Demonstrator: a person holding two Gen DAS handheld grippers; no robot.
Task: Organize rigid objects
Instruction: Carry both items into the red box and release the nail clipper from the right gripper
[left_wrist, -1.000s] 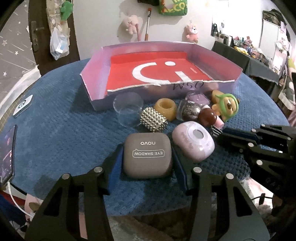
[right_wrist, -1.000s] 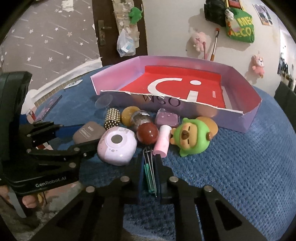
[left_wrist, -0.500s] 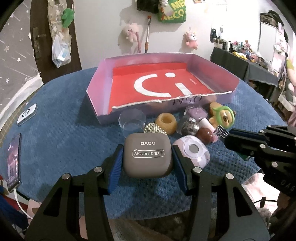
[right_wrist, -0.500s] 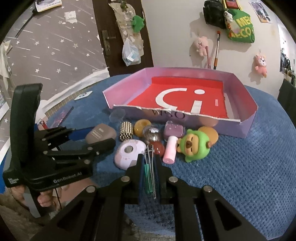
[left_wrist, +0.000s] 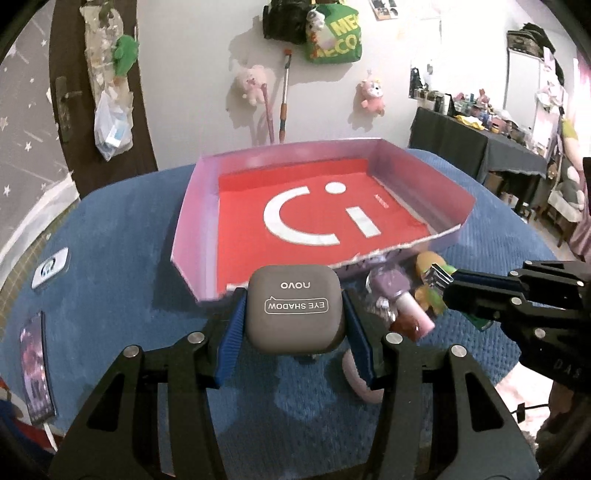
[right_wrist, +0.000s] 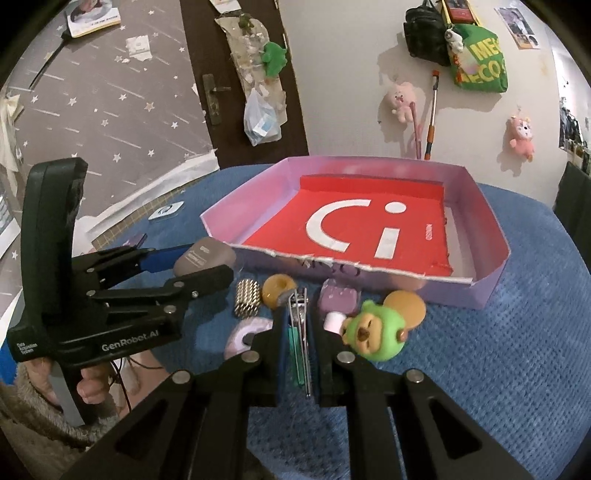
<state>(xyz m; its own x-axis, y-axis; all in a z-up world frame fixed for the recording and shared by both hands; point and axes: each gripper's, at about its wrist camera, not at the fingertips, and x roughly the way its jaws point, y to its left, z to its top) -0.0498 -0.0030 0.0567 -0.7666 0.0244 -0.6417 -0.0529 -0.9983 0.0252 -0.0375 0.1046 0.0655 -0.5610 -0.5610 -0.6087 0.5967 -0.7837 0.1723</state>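
Note:
My left gripper (left_wrist: 293, 325) is shut on a grey-brown eye shadow case (left_wrist: 294, 309) and holds it above the table, just in front of the near wall of the pink box with a red floor (left_wrist: 192, 236). It also shows in the right wrist view (right_wrist: 205, 256). My right gripper (right_wrist: 297, 332) is shut on a metal nail clipper with a green part (right_wrist: 298, 332), lifted over the pile of small objects. It shows at the right in the left wrist view (left_wrist: 448, 286).
On the blue cloth before the box (right_wrist: 491, 236) lie a studded cylinder (right_wrist: 245, 302), an amber ring (right_wrist: 279, 290), a purple case (right_wrist: 340, 299), a pink tube (right_wrist: 334, 321), a green bear toy (right_wrist: 373, 332) and a pink round case (right_wrist: 245, 334). A phone (left_wrist: 35, 365) lies at far left.
Both grippers have risen from the table and moved toward the box, the left carrying the eye shadow case, the right carrying the nail clipper.

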